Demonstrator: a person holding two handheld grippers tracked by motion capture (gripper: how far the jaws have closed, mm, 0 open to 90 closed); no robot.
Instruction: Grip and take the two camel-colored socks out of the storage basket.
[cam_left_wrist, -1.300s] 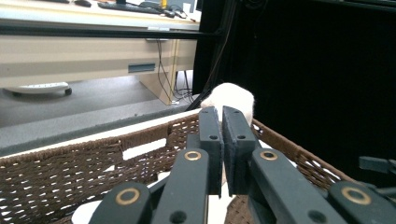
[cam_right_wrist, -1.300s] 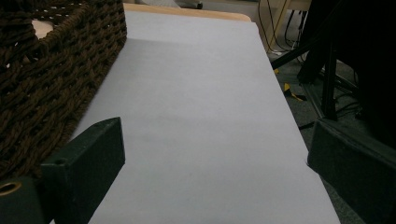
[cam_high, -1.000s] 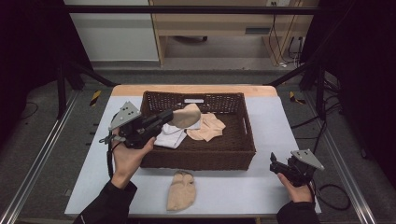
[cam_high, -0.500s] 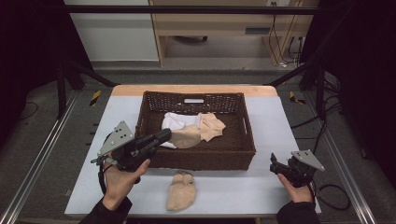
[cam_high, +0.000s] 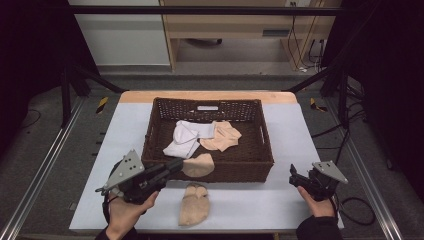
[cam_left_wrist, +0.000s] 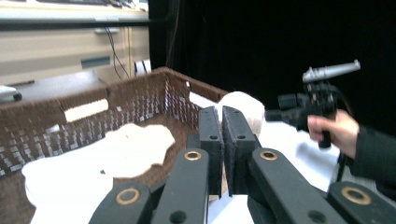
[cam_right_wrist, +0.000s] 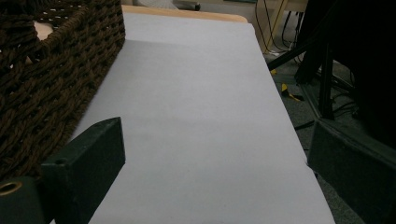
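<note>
A: The surface (cam_high: 280, 150) carries the basket (cam_high: 150, 145); where's the beige sock (cam_high: 199, 165)?
B: At the basket's front rim, pinched in the closed left gripper (cam_high: 176, 165). It looks soft and light, best taken by a fold.
A: And the right gripper (cam_high: 294, 178)?
B: Its own view shows its jaws open, holding nothing.

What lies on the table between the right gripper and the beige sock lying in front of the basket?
Nothing: in the high view the stretch of table from the right gripper across to the beige sock is bare.
</note>
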